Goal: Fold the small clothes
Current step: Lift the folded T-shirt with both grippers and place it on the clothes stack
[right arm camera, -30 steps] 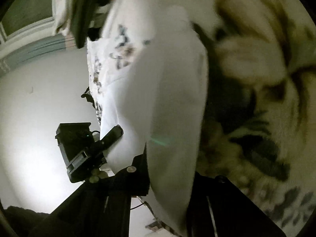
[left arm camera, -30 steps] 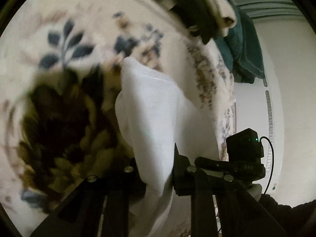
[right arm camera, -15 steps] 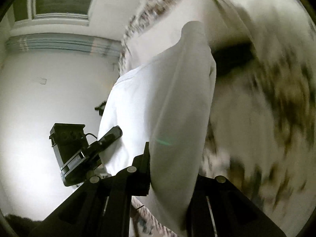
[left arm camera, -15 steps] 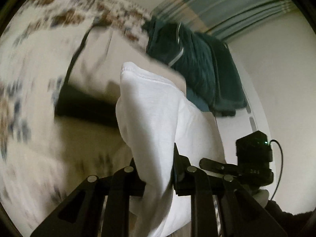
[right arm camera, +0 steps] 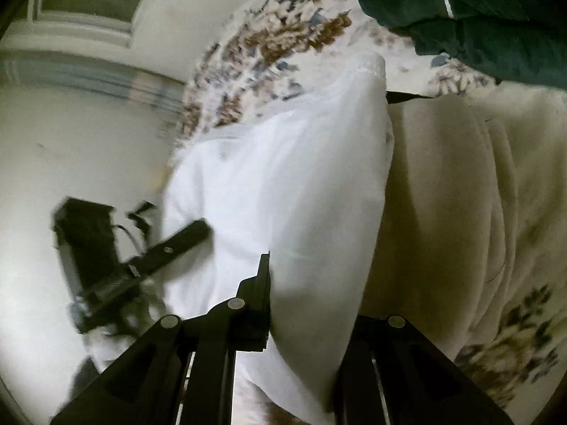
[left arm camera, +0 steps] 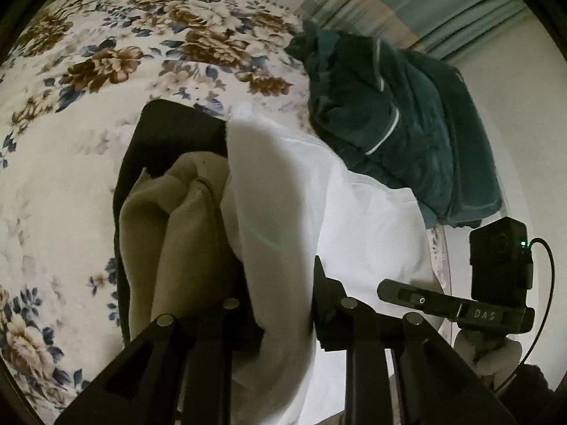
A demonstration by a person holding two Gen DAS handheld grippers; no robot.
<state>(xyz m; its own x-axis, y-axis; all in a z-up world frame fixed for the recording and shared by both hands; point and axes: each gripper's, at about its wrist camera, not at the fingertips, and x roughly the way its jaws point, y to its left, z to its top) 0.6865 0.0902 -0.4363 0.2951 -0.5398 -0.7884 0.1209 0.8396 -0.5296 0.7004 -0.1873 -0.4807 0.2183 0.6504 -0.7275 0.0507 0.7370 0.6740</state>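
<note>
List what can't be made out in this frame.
- Left hand-held gripper: the white garment bunched in it hides the fingertips.
- Right hand-held gripper: the same, in the right view.
- Beige garment: blurred in the right view, type unclear.
- Dark green clothes: piled, type unclear.

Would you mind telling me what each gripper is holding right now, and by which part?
Both hold the white garment: the left gripper and the right gripper each pinch a bunched fold of it; which part cannot be told.
</note>
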